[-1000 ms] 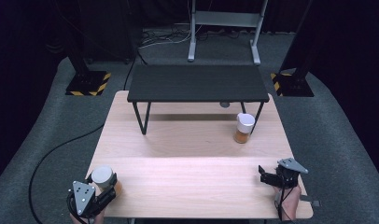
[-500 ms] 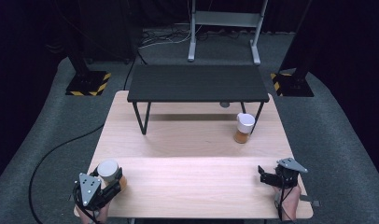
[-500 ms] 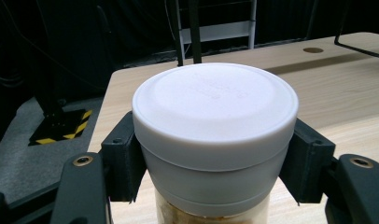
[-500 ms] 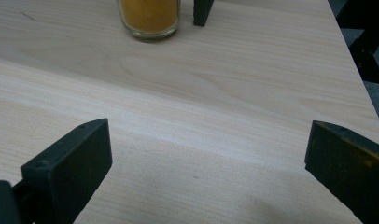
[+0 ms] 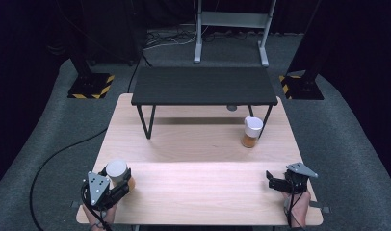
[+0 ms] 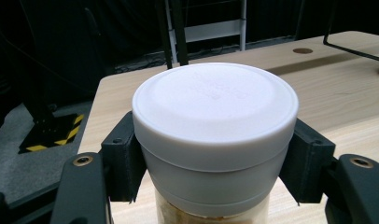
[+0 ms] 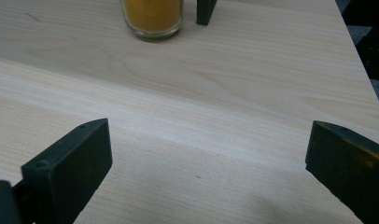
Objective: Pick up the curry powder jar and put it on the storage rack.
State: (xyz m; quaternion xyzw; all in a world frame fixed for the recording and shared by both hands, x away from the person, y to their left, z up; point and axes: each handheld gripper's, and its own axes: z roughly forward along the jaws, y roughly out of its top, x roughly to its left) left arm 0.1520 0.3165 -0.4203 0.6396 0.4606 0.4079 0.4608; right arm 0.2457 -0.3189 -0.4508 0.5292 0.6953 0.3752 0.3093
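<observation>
Two jars share the bench (image 5: 208, 192). In the high view, the left tool (image 5: 117, 185) at seven o'clock is clenched on a white-lidded jar (image 5: 117, 169) standing upright; the right tool (image 5: 270, 182) idles at five o'clock, and the second jar (image 5: 252, 132) stands toward its eleven o'clock. In the left gripper view, pads (image 6: 124, 154) squeeze the jar's (image 6: 215, 135) lid from both sides. In the right gripper view, the tool (image 7: 206, 158) is released over bare wood, orange jar (image 7: 151, 16) at twelve.
</observation>
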